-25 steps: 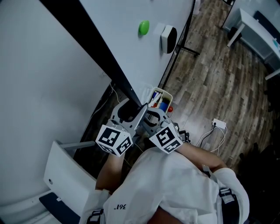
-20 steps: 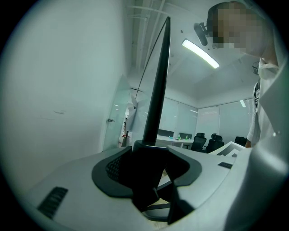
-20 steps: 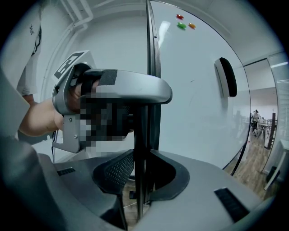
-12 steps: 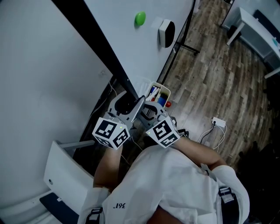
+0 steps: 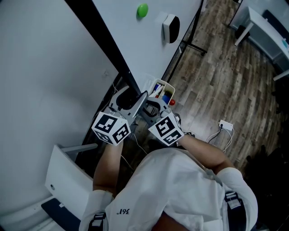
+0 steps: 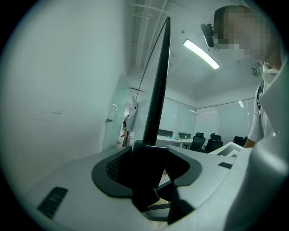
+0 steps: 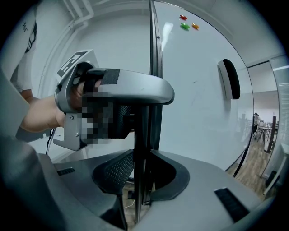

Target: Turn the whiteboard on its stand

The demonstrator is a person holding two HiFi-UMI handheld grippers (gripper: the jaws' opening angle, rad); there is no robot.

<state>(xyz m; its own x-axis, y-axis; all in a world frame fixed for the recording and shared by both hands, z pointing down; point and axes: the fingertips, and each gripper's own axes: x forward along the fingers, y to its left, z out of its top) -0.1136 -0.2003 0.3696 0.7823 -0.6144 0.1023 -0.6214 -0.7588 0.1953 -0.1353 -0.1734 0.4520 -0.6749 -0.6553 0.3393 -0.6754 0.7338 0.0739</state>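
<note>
Room: brown wood-plank floor [image 5: 216, 76] on the right, plain white wall [image 5: 40, 67] on the left.
Board: big black-framed whiteboard [image 5: 135, 45], slanting from top centre to mid-frame, with a green round magnet [image 5: 142, 10] near the top.
Grippers: left gripper [image 5: 134, 98] and right gripper [image 5: 151, 107] are both clamped on its black edge, just beside each other.

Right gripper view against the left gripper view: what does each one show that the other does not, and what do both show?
Only the right gripper view shows the white face of the whiteboard, with a black eraser and three small magnets on it, and the left tool clamped on the board's edge. Only the left gripper view shows a ceiling light and office chairs far behind. Both show the board's dark edge standing between that tool's own jaws, which are closed on it.
</note>
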